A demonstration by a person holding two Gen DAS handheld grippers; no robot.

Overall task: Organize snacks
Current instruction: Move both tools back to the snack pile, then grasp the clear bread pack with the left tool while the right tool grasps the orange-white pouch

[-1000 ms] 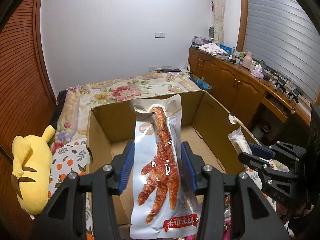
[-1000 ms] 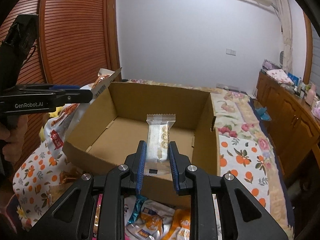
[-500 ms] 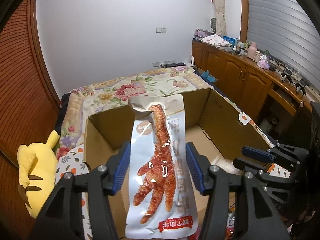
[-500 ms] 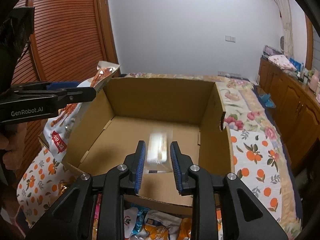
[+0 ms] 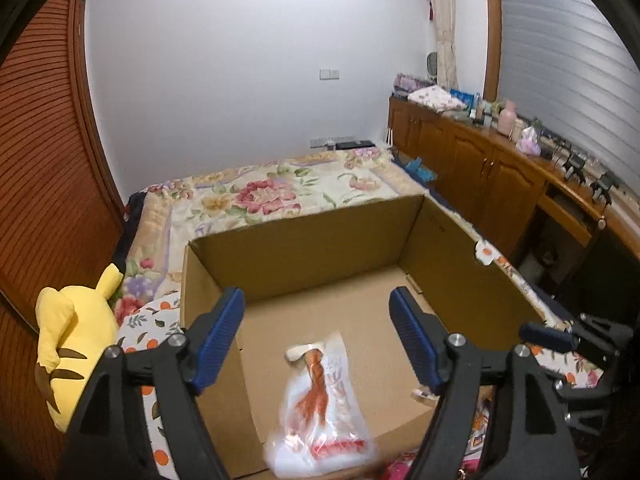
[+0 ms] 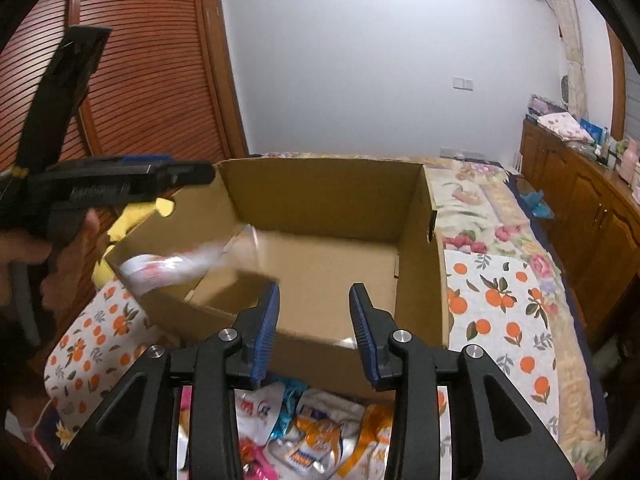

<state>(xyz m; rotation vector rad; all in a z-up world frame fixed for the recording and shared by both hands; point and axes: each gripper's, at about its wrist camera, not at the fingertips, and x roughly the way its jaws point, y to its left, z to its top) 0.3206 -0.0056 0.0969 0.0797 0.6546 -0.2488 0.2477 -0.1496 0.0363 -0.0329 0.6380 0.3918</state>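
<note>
An open cardboard box (image 5: 304, 252) stands on the bed. My left gripper (image 5: 315, 308) hangs over its near left corner; its jaws are opening and nothing is between the pads. Below them a clear chicken-foot packet (image 5: 320, 404), blurred, is dropping onto the box floor. In the right wrist view that packet (image 6: 176, 266) is a pale streak by the box's (image 6: 328, 196) left wall, under the left gripper (image 6: 160, 176). My right gripper (image 6: 315, 296) is above the near wall, jaws opening, empty. A shiny wrapper edge (image 6: 344, 342) shows just inside that wall.
A heap of loose snack packets (image 6: 320, 432) lies on the orange-print sheet (image 6: 508, 312) in front of the box. A yellow plush toy (image 5: 68, 344) sits at the box's left. Wooden cabinets (image 5: 500, 184) line the right wall, and a slatted wardrobe (image 6: 152, 80) the left.
The left jaws spread and the chicken-foot packet slid out of them into the box. The right jaws parted and the small biscuit packet fell from between them.
</note>
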